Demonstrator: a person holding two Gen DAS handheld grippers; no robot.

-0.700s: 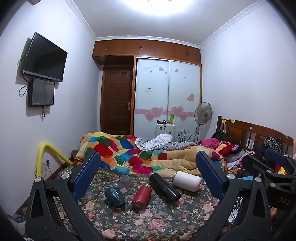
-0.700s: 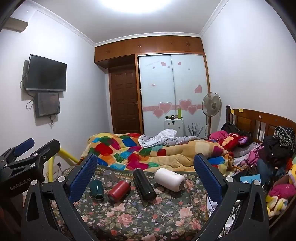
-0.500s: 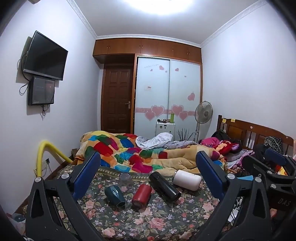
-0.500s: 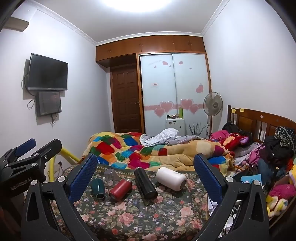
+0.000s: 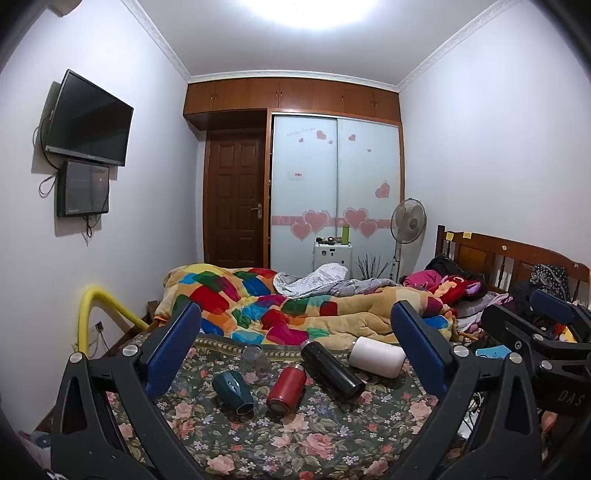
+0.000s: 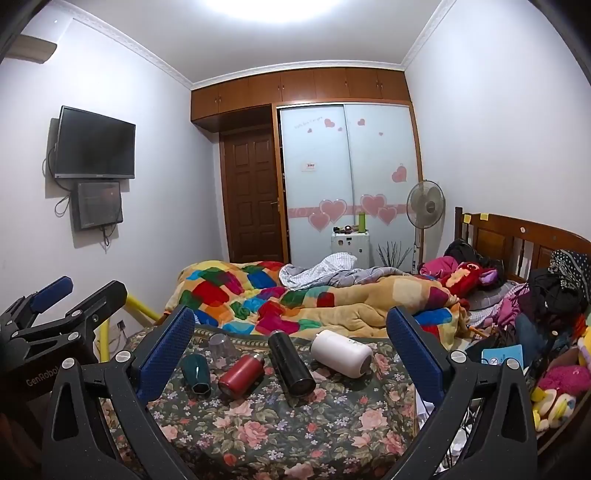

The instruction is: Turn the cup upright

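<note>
Both the left gripper and right gripper gape wide, empty, above five toppled cups.

Open air above the floral cloth in front. Five vessels crowding mid-cloth: teal cup, red flask, black flask, white tumbler, clear glass. Quilt heaped behind.

Bright overexposed ceiling light, fisheye-bent edges, sharp
</note>
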